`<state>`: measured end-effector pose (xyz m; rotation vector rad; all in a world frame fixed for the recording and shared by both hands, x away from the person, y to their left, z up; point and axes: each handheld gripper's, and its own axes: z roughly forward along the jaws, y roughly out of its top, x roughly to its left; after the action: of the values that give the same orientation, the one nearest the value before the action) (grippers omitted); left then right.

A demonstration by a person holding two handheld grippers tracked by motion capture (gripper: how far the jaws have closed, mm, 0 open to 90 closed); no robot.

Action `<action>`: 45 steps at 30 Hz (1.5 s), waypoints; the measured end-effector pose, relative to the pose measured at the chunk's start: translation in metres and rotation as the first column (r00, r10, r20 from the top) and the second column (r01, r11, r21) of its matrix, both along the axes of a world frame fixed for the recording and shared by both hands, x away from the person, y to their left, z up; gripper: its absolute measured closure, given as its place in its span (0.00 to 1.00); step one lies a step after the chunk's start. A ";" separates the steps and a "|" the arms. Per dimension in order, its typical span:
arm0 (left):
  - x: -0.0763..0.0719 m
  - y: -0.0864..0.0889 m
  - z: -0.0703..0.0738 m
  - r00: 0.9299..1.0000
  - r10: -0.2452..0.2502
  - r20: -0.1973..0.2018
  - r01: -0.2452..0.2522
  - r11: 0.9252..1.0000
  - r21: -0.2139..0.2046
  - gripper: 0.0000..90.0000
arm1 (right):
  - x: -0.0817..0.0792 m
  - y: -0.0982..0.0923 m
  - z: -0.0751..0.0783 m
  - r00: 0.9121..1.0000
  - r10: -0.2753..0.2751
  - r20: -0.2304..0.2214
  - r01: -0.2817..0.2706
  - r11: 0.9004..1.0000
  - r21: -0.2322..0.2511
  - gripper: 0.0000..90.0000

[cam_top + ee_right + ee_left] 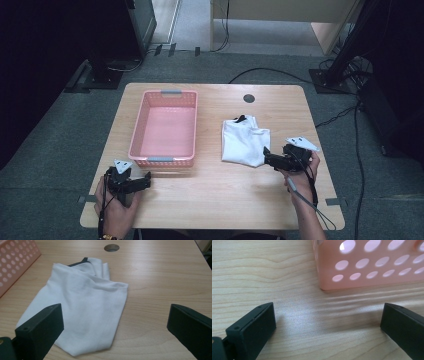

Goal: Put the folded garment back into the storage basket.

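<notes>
Wooden surface (215, 185): no readable writing anywhere. Pink basket (165, 127) centre-left of high view, cropped at top in your left gripper view. White cloth (245, 141) folded, centre-right, dark trim partly tucked under. Your right gripper (266, 157) at cloth's lower corner, fingers spread wide. Your left gripper (142, 181) lower left, fingers apart, nothing held.

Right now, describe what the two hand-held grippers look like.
The left hand-held gripper and the right hand-held gripper are black, each with two flat, blocky jaws and a pale grey three-cornered plate with dark dots on top. A dark cable trails from each. A wristband shows at the left wrist.
</notes>
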<state>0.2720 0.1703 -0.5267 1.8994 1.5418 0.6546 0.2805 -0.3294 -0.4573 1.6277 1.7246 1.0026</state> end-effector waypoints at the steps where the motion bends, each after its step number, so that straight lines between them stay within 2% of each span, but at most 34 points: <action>1: 0.000 0.000 0.000 1.000 0.000 0.000 0.000 1.000 0.000 0.00 | 0.001 0.001 0.000 1.000 0.004 0.003 -0.004 1.000 0.000 0.01; 16: 0.000 0.000 0.000 1.000 0.000 0.000 0.000 1.000 0.000 0.00 | 0.014 0.020 0.004 1.000 0.027 0.012 -0.027 1.000 0.006 0.01; 34: 0.000 0.000 0.000 1.000 -0.004 -0.001 0.004 1.000 0.001 0.00 | 0.033 0.045 0.004 0.998 0.060 0.002 -0.060 0.998 0.006 0.01; 45: 0.000 0.000 0.000 1.000 -0.004 -0.001 0.004 1.000 0.001 0.00 | 0.043 0.059 -0.001 0.999 0.051 -0.001 -0.051 0.999 0.006 0.02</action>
<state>0.2719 0.1707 -0.5267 1.9038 1.5378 0.6525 0.3233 -0.2707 -0.4579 1.5949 1.7737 1.0321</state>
